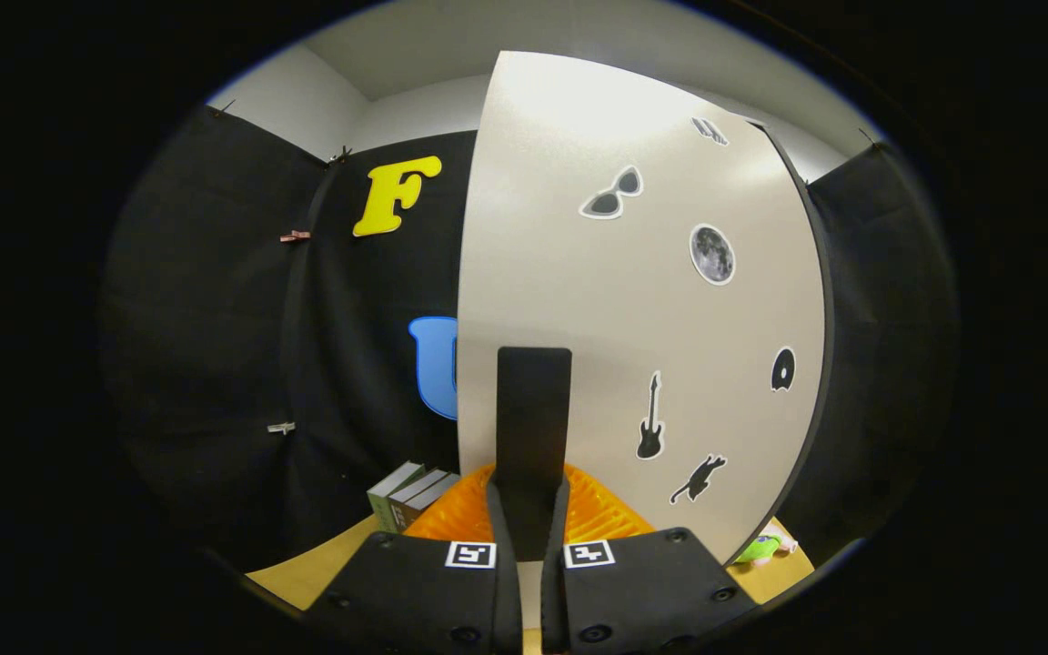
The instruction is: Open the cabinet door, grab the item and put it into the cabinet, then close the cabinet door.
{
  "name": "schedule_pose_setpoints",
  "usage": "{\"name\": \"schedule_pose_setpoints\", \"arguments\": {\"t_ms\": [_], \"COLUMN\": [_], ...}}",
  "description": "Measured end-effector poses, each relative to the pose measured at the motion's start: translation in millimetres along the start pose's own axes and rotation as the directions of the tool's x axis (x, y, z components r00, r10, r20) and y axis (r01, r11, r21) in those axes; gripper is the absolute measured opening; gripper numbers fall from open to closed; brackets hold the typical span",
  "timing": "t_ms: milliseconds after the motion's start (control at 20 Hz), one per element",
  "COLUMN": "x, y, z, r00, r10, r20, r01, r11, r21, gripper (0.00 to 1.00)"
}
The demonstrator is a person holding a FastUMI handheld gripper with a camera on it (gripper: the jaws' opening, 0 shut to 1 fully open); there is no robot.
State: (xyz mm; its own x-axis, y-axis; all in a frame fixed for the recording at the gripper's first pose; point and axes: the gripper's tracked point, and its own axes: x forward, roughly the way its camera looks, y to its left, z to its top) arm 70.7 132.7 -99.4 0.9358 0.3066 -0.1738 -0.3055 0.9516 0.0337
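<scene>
Grip: my fingers (529, 518) pinch the door's dark handle (533, 428).
Door: pale cabinet door (597, 309), stickered, just ahead.
Near left: books (406, 496).

One pale cabinet door (569, 273) carries six black-and-white stickers (711, 254). One orange ribbed plastic basket (597, 514) sits below it, with three upright books (410, 496) beside it, one green soft toy (760, 548), and two small clips (295, 236) on the cloth. One gripper (530, 509) has its fingers pressed on one black handle (533, 418).

The cabinet door (633, 300) stands just ahead of the nearly closed tongs (529, 518); open room lies left, above the books (408, 496).
</scene>
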Motion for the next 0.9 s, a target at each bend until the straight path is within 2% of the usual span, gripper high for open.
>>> {"name": "schedule_pose_setpoints", "arguments": {"t_ms": [550, 900], "x": [-78.4, -122.5], "y": [-34.5, -76.2], "z": [3.2, 6.5], "r00": [0.986, 0.982], "r10": [0.165, 0.190], "r20": [-0.002, 0.000], "r01": [-0.165, -0.190], "r11": [0.986, 0.982], "r21": [0.015, 0.015], "gripper": [0.12, 0.12]}}
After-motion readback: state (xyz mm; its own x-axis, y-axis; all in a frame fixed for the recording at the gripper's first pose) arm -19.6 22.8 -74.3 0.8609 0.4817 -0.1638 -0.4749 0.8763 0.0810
